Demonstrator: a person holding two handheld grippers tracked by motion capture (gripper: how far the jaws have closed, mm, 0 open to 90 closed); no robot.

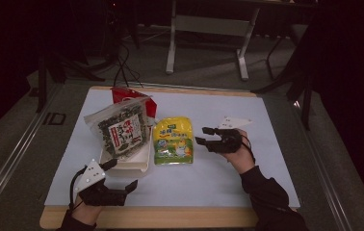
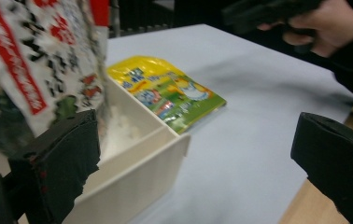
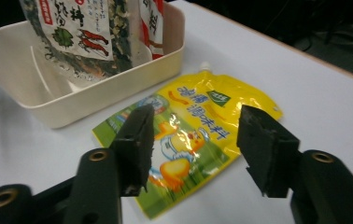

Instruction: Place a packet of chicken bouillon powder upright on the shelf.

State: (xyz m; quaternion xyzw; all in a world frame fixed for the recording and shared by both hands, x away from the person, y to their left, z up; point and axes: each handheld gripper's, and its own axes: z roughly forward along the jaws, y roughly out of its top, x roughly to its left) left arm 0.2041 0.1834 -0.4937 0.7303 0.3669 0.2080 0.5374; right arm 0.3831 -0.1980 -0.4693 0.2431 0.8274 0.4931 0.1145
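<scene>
A yellow spout pouch (image 1: 173,140) (image 3: 198,121) lies flat on the white mat, just right of a cream box (image 1: 139,166) (image 3: 95,95). A clear bag of dark green snack with a red label (image 1: 122,130) (image 3: 86,32) stands tilted in the box, with a red packet (image 1: 127,94) behind it. My right gripper (image 1: 200,135) (image 3: 195,116) hovers at the pouch's right edge, jaws apart and not touching it. My left gripper (image 1: 121,174) (image 2: 198,126) is wide open at the box's near corner (image 2: 137,172); the pouch (image 2: 165,91) lies beyond.
The white mat (image 1: 228,183) covers a wooden table whose front edge (image 1: 170,219) runs close to my hands. Bare mat stretches right of the pouch and in front of the box. Metal table legs (image 1: 170,48) stand on the dark floor behind.
</scene>
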